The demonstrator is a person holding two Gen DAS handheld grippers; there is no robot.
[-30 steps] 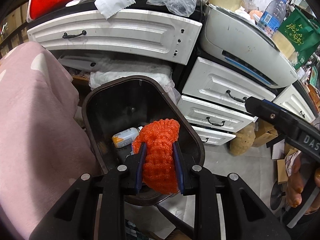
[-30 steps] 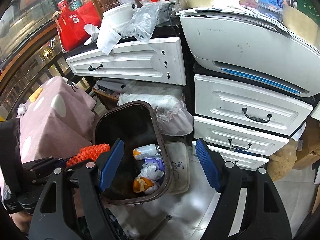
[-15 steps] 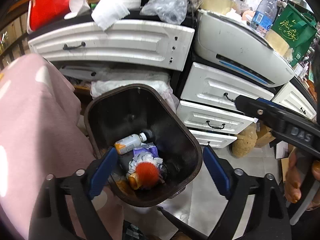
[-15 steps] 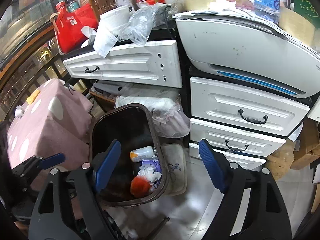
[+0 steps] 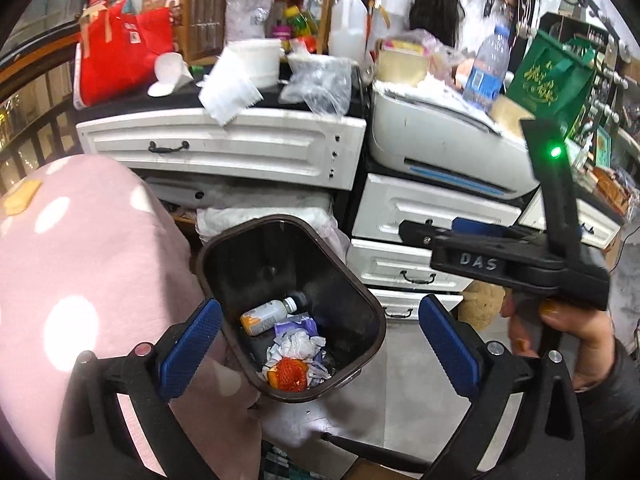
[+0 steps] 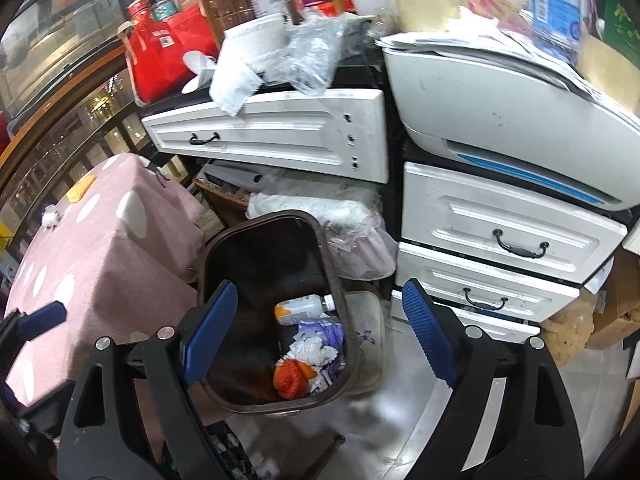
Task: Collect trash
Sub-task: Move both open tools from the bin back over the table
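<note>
A dark brown trash bin [image 5: 362,288] stands on the floor, also in the right wrist view [image 6: 208,272]. Inside lie an orange mesh ball [image 5: 291,374] [image 6: 290,378], a crumpled white tissue [image 5: 298,344], a purple wrapper [image 6: 332,332] and a small bottle [image 5: 266,316] [image 6: 302,308]. My left gripper [image 5: 320,350] is open and empty above the bin. My right gripper [image 6: 320,336] is open and empty, also above the bin; it shows at the right of the left wrist view [image 5: 500,256].
A pink dotted cloth [image 5: 80,264] covers a table left of the bin. White drawers [image 6: 508,236] and a printer [image 5: 440,148] stand behind. On the dresser top lie plastic bags [image 5: 316,80], paper cups [image 5: 256,60] and a red bag [image 5: 120,48].
My left gripper opened and dropped the orange mesh ball into the bin, then rose. The right gripper stayed open and shifted slightly.
</note>
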